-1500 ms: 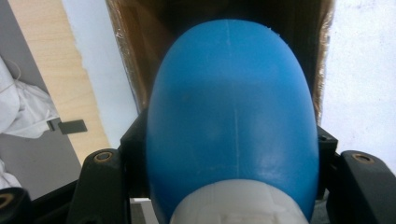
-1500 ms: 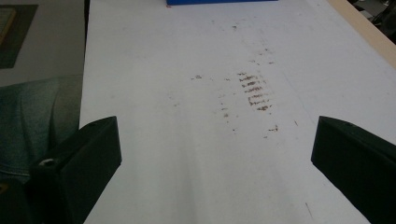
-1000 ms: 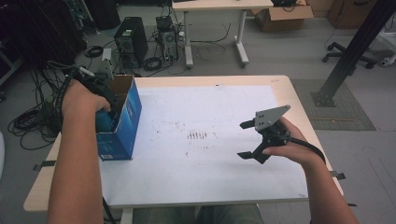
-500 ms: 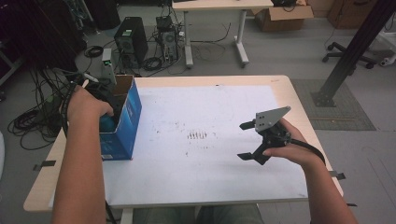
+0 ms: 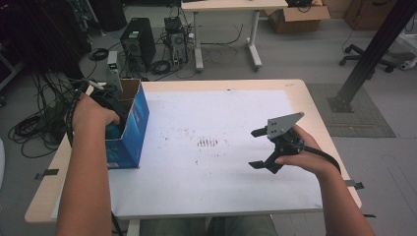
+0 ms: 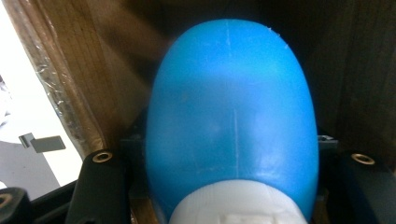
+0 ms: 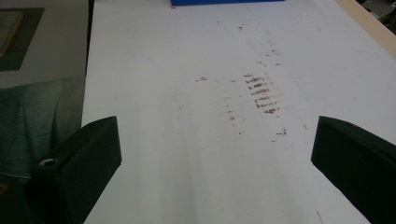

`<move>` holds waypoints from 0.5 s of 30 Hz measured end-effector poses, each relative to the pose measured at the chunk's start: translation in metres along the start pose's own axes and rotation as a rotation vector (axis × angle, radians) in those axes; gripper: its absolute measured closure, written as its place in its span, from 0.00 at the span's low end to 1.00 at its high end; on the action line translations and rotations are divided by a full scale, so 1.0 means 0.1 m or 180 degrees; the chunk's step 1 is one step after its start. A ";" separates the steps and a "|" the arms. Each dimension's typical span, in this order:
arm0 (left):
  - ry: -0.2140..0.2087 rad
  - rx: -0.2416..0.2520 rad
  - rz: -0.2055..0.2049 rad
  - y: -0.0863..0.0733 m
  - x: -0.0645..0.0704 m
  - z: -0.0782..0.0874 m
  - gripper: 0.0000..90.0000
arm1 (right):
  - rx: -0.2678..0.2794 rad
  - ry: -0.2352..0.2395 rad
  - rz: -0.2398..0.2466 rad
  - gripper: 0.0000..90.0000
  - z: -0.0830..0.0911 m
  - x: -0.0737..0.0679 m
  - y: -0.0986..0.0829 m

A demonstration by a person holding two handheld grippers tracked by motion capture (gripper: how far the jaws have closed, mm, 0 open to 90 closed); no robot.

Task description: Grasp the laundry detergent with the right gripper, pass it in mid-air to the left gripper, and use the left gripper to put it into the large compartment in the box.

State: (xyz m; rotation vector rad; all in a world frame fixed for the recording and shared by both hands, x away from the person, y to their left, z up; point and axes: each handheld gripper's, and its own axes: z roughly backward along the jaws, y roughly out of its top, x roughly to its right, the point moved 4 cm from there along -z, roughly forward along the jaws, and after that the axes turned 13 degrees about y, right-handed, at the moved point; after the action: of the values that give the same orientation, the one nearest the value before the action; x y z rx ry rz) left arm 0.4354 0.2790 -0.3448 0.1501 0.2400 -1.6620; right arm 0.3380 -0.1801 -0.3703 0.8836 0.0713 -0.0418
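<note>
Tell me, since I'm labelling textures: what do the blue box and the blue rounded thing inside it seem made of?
The blue box looks like printed cardboard: brown, fibrous inner walls. The blue rounded object between the left gripper jaws looks like smooth, slightly glossy plastic, with a faint seam line and soft highlight; its white base looks like matte plastic.

I can read no words, numbers or brand marks anywhere around me. The blue carton (image 5: 129, 129) beside my left hand carries pale printing low on its side, but it is too small and blurred to make out.
</note>
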 end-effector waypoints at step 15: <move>-0.0035 0.0044 0.0025 -0.01 -0.02 -0.02 0.42 | 0.0012 0.0000 0.0004 0.02 0.00 -0.01 -0.01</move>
State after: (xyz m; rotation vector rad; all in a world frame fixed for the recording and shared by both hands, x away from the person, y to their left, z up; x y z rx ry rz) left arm 0.4344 0.2810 -0.3459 0.1522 0.2194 -1.6566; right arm 0.3369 -0.1803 -0.3709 0.8872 0.0707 -0.0407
